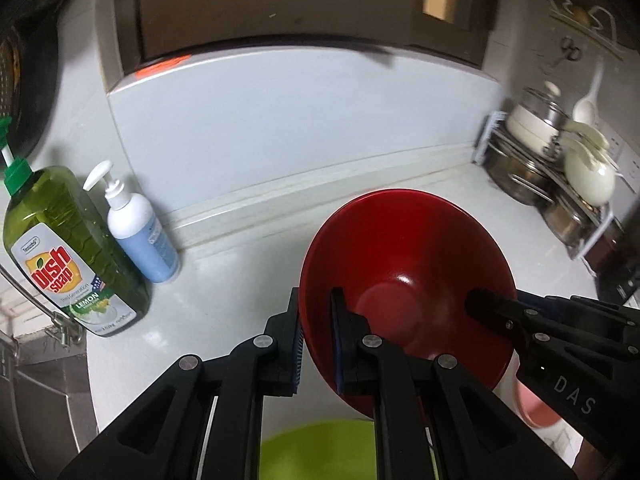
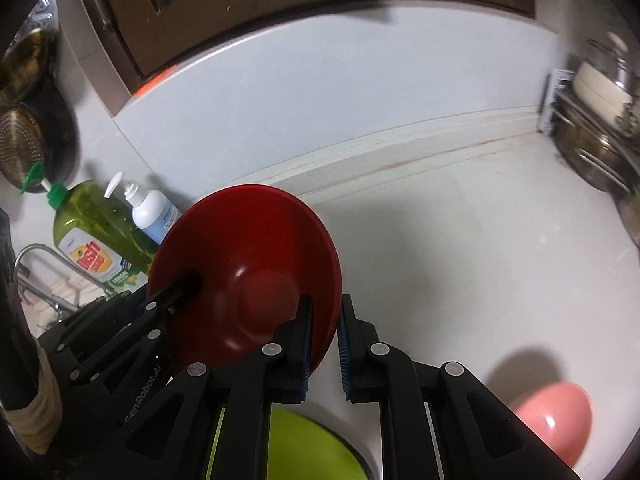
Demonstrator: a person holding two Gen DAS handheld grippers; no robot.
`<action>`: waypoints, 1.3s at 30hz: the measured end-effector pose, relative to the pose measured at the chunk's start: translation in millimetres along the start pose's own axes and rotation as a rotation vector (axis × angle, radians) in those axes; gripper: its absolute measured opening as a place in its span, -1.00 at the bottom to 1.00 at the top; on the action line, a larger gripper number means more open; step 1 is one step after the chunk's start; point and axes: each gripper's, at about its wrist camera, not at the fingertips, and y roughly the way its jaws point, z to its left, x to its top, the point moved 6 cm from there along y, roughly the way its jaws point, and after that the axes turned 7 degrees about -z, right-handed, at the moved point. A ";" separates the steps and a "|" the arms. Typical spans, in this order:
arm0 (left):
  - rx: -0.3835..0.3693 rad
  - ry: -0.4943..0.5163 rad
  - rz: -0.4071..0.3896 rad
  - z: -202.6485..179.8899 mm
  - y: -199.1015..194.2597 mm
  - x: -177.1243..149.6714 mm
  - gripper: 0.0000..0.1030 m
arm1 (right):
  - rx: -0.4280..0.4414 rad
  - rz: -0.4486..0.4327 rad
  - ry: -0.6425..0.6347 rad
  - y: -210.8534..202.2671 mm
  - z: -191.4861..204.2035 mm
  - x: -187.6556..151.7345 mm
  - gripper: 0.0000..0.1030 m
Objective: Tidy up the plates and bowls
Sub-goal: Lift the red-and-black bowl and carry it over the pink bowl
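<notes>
White kitchen countertop [image 1: 248,264] against a pale tiled wall, brown-framed window above.

Red bowl [image 1: 404,264], glossy, lifted clear of the countertop and tilted, open side toward both cameras. Gripped at two opposite points of its rim.

Left gripper [image 1: 318,336]: black, blue ribbed pads, fingers clamped on the bowl's left rim, one pad outside the wall, one inside. Seen from the right wrist view as a black finger reaching into the bowl from the left [image 2: 176,292].

Right gripper [image 2: 324,340]: same build, fingers closed on the bowl's right rim [image 2: 248,264], the rim edge pinched between the pads. Seen from the left wrist view entering from the right, fingertip inside the bowl [image 1: 492,306].

Green bowl [image 2: 308,448]: lime, on the countertop directly below the grippers, partly hidden by the fingers; also at the bottom edge of the left view [image 1: 316,452].

Pink bowl [image 2: 554,420]: on the countertop at lower right, well apart from the red one, blurred.

Dish soap bottle [image 1: 68,248]: green, pump top, standing at the left by the wall.

White and blue pump bottle [image 1: 138,228]: just beside the dish soap.

Wire rack [image 1: 560,184]: far right corner, holding steel pots and pale utensils.

Faucet [image 2: 48,260]: curved metal, far left, beside the dish soap.
</notes>
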 end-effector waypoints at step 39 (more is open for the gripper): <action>-0.149 0.109 0.114 -204.3 -26.3 -66.7 -0.72 | -0.138 -0.028 0.107 -138.2 -189.2 -86.5 -0.74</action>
